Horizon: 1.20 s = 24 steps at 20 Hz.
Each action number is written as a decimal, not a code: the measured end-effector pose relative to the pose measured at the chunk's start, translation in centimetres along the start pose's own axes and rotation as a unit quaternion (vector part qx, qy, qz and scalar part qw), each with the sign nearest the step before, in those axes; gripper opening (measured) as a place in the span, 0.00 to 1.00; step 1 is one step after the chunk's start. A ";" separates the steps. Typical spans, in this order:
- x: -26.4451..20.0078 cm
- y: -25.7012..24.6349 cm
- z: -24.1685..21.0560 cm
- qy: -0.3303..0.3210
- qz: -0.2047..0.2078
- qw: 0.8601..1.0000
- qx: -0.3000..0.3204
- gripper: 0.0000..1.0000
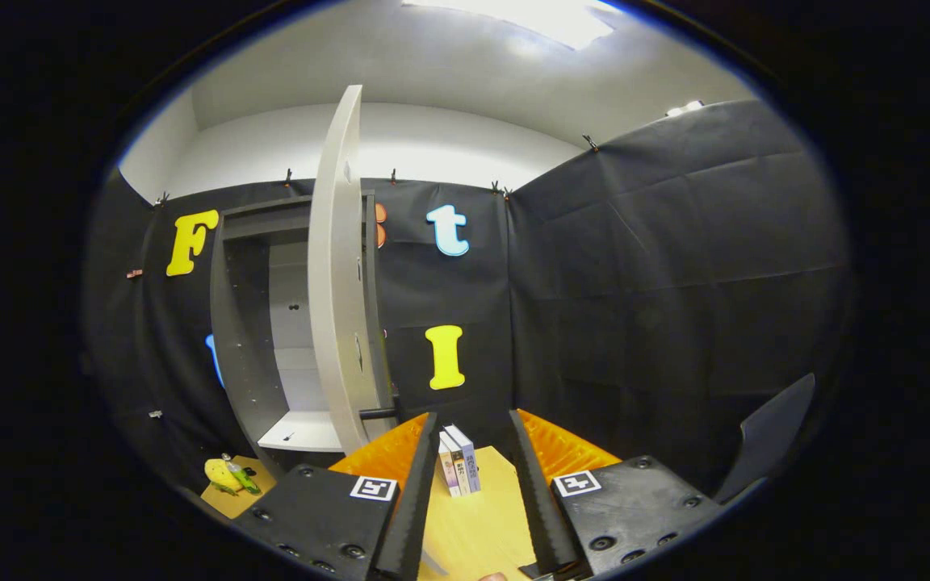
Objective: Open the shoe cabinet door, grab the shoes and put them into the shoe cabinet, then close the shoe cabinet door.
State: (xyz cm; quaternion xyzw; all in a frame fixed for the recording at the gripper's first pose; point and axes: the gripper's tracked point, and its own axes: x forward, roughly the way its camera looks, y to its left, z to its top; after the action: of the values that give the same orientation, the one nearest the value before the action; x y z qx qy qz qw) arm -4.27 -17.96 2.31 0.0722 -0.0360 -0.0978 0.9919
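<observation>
- Where the bench (477,524) reaches furthest left, we see a yellow object (221,474) with a small green bottle (240,475) lying against it; we cannot tell whether this is a shoe.
- Just right of these stands the shoe cabinet (251,339), dark-walled, with a pale shelf (303,432) low inside.
- Its door (336,274) is swung wide open, edge-on to us, a dark handle (376,413) near its lower edge.
- We find our gripper (473,492) with fingers (412,500) spread apart, grasping nothing.
- Between the fingers, a little ahead, a few books (459,461) stand upright on the bench.
- Further right, a dark curved chair back (772,440) rises against the booth's wall.
</observation>
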 end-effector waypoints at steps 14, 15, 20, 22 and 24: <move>-5.0 16.6 -4.6 0.086 0.152 0.984 -0.022 0.99; -5.4 18.0 -6.3 0.109 0.164 0.980 -0.022 1.00; -7.5 21.2 -17.2 0.241 0.195 0.950 -0.038 0.98; -8.4 22.4 -21.9 0.294 0.202 0.933 -0.037 0.99; -9.1 23.0 -27.0 0.336 0.202 0.919 -0.043 0.99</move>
State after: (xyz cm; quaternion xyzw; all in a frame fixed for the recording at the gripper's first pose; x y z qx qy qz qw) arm -6.49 9.81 -21.37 0.0497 0.2898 0.1335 0.9464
